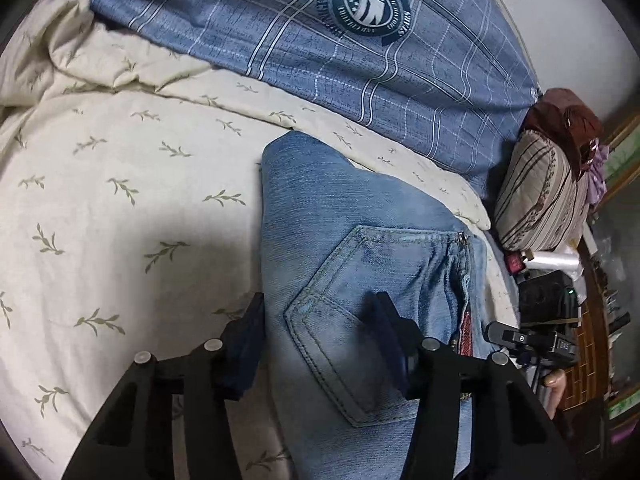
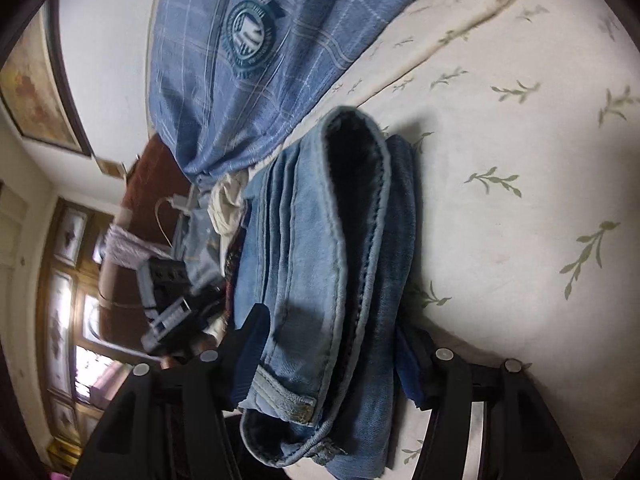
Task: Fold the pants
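The light-blue jeans (image 1: 340, 232) lie folded on the cream leaf-print sheet (image 1: 120, 200), back pocket up. My left gripper (image 1: 320, 320) is open, one finger off the left edge of the jeans, the other over the pocket. In the right wrist view the folded jeans (image 2: 320, 260) form a thick stack with the waistband and a hem loop toward me. My right gripper (image 2: 332, 336) is open with its fingers on either side of that stack. The other gripper shows at the left wrist view's right edge (image 1: 532, 340).
A blue plaid duvet with a round crest (image 1: 360, 40) lies behind the jeans. A striped pillow (image 1: 540, 192) and clutter sit at the bed's right end. A framed picture (image 2: 36, 92) hangs on the wall.
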`<state>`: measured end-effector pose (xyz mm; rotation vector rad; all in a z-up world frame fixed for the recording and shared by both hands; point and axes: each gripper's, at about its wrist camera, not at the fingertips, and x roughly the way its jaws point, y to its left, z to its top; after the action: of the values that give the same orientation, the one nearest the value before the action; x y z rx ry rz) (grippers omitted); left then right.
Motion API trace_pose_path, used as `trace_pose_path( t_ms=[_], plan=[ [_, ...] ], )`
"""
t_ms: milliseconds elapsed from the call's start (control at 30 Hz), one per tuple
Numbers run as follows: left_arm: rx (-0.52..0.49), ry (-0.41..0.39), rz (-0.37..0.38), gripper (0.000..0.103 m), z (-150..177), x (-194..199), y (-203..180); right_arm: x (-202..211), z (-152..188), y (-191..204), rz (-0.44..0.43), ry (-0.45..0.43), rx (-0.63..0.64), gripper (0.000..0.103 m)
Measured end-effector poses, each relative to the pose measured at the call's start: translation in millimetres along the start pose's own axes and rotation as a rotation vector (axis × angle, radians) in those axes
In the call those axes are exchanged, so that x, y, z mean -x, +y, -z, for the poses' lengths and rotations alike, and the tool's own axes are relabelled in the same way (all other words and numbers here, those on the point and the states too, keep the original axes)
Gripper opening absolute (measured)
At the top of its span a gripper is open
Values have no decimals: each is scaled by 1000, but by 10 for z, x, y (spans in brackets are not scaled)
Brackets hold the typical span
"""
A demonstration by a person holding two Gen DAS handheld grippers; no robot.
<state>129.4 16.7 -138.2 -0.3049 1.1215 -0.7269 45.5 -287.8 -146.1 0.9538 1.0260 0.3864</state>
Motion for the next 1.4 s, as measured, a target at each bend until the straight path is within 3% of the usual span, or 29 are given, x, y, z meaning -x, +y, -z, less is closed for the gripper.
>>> trace_pose_path(
  t_ms=[100, 200, 300, 600, 967, 1400],
  plan=[
    [-12, -8, 6, 48, -2, 16, -9, -7, 4, 59, 30, -4, 14, 57],
    [-36, -18, 3, 43, 8, 40, -41, -45, 45, 228, 103, -11, 106, 50],
    [-66, -33, -6, 40, 6, 61, -90, -38, 67, 383, 123, -40, 171, 43],
    [-88, -71, -3, 36, 11, 176, -162, -7, 81, 586, 134, -90, 250, 42],
    [-94, -163, 26, 34, -18, 444, -312, 44, 36, 708, 75, -116, 260, 42],
    [-45, -280, -1, 34, -66, 847, -299, -39, -43, 864, -85, -126, 194, 42]
  ],
)
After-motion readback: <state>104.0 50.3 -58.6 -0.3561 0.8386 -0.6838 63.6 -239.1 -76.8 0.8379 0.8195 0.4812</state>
